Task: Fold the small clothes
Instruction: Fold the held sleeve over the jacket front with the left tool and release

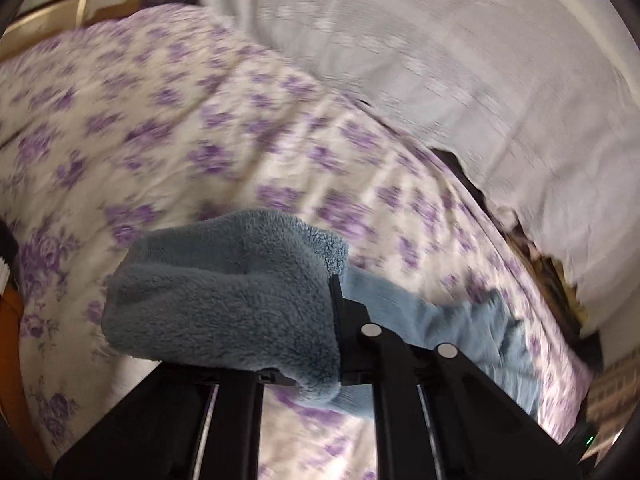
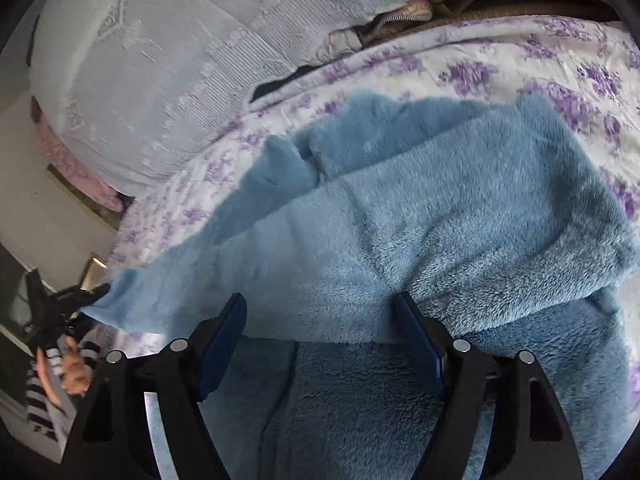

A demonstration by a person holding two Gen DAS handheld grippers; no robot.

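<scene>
A fluffy blue fleece garment (image 2: 420,232) lies spread on a white bedspread printed with purple flowers (image 1: 160,120), beside a large pale grey embossed pillow (image 1: 460,60). The left gripper (image 1: 334,332) is clamped shut on a bunched end of the fleece, which bulges out to the left of its black fingers and is lifted clear of the bed, while the rest of the cloth trails away low and to the right. In the right wrist view, that raised strip stretches out leftward toward the person's hand in a striped sleeve (image 2: 68,364). The right gripper (image 2: 322,348) hangs with its blue-padded jaws wide apart and nothing pressed between them; a folded edge of the garment lies just ahead of and between its tips, running crosswise, so this hand is nearer the main body of the cloth. No brand, label or writing can be read.
</scene>
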